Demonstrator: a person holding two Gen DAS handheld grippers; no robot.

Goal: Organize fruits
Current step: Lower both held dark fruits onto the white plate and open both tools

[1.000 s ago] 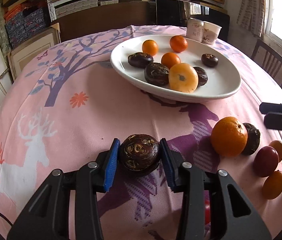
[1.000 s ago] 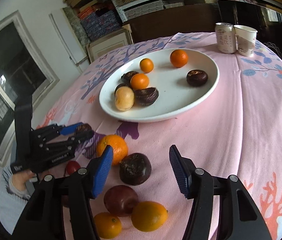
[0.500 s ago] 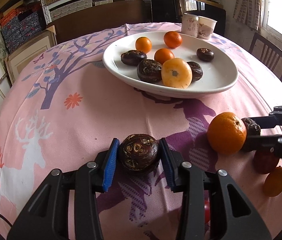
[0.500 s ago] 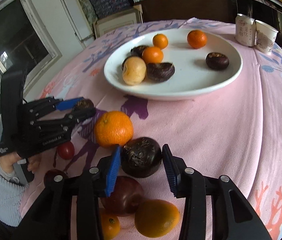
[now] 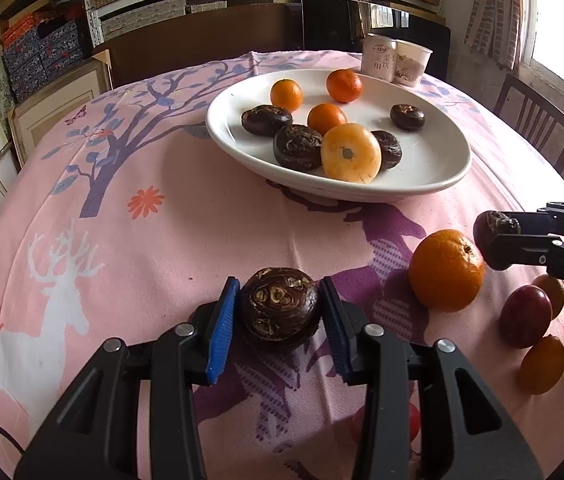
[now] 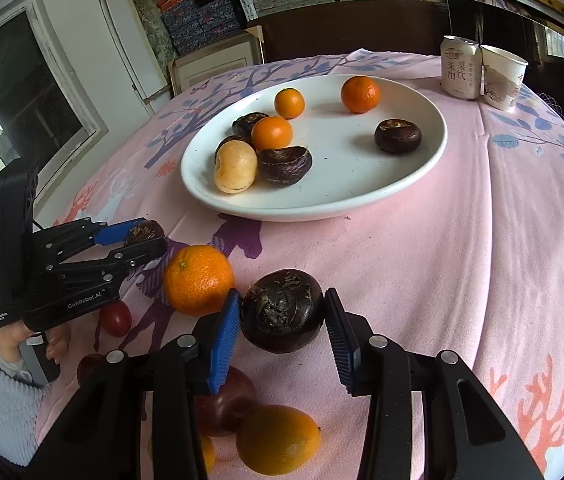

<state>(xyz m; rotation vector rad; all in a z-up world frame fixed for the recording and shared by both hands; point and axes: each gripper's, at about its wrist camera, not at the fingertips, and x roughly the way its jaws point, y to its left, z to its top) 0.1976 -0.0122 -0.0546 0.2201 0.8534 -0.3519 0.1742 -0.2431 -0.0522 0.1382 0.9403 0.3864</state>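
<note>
Left hand-held gripper (image 5: 279,316) clamps dark, wrinkled, squat water chestnut (image 5: 279,312) between ribbed blue pads, scarred flat face toward camera, low over bench (image 5: 161,248), near side of white oval plate (image 5: 434,160). Right hand-held gripper (image 6: 282,320), jaws just closing, pads against second chestnut (image 6: 282,310). Glossy orange (image 6: 197,279) just beside it, plum (image 6: 225,400) below.

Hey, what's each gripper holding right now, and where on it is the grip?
Each holds a dark water chestnut by opposite sides: the left gripper one chestnut, the right gripper, jaws just closing, another.
</note>
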